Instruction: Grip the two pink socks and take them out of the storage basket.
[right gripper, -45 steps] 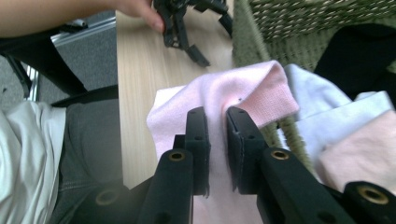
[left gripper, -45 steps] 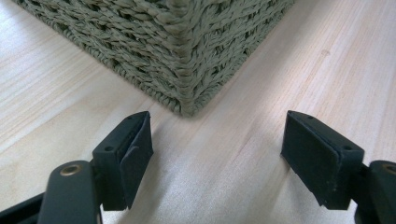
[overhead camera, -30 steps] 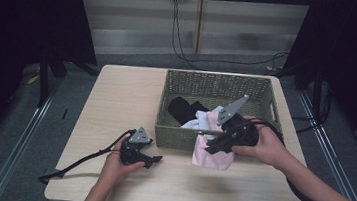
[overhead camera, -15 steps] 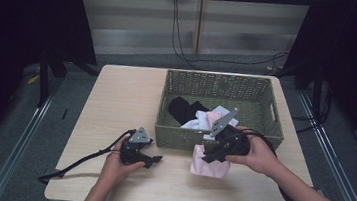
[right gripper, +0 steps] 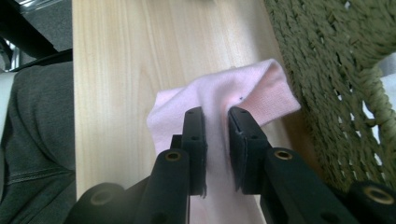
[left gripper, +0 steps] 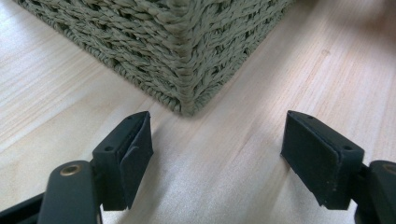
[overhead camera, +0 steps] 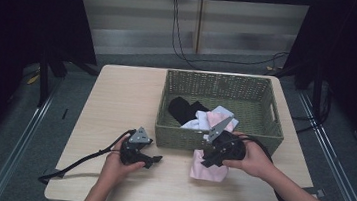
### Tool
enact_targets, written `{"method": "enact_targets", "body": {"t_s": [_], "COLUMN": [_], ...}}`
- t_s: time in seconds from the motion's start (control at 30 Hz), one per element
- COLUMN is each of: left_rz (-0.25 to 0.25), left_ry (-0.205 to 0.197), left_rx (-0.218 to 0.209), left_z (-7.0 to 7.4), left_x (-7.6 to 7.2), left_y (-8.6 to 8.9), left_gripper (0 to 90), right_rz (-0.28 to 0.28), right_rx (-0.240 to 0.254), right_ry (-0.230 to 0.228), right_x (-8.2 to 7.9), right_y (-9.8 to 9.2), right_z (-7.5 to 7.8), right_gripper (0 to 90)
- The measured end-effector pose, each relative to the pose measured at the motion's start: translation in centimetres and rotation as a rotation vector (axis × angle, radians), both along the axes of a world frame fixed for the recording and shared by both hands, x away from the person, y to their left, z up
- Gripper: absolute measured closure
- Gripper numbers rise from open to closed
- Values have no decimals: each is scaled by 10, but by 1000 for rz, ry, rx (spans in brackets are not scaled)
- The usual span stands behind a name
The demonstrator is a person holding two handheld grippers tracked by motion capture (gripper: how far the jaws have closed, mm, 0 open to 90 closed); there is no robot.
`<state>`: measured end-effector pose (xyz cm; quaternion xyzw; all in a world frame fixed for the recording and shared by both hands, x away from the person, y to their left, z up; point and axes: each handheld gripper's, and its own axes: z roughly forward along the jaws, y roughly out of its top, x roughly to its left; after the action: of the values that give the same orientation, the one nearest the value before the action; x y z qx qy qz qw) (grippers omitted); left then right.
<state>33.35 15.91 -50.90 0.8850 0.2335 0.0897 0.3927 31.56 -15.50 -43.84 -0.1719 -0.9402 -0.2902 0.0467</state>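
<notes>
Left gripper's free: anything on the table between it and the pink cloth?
Nothing visible does. The left gripper sits open on bare table by the basket corner; the pink cloth, pinched by the right gripper, lies just beyond.

Both grippers black, handheld; left gripper (overhead camera: 155,158) and right gripper (overhead camera: 206,160) each carry a grey three-cornered plate on top; a black cable trails from each toward the near table edge, the right one ribbed along the forearm; forearms bare, no sleeves visible in the high view. Jaws are flat black blocks with rubbery pads (left gripper: 140,149); small screw holes on the jaw sides; brass-coloured round fasteners on the jaw arms (right gripper: 173,156). In the right gripper view, dark grey trousers (right gripper: 32,135) with a stitched seam.
</notes>
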Motion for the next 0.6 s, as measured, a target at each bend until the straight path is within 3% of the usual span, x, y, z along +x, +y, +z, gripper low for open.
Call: {"method": "enact_targets", "body": {"t_s": [0.3,0.6], "left_rz": [0,0], "left_ry": [1,1], "left_rx": [2,2], "left_z": [0,0], "left_x": [0,0], "left_y": [0,0], "left_gripper": [242,242], "right_rz": [-11,-11], "right_rx": [-4,4], "right_ry": [17,5], "right_x": [0,-2], "right_y": [1,-2], "right_z": [-4,6], "right_gripper": [664,577]}}
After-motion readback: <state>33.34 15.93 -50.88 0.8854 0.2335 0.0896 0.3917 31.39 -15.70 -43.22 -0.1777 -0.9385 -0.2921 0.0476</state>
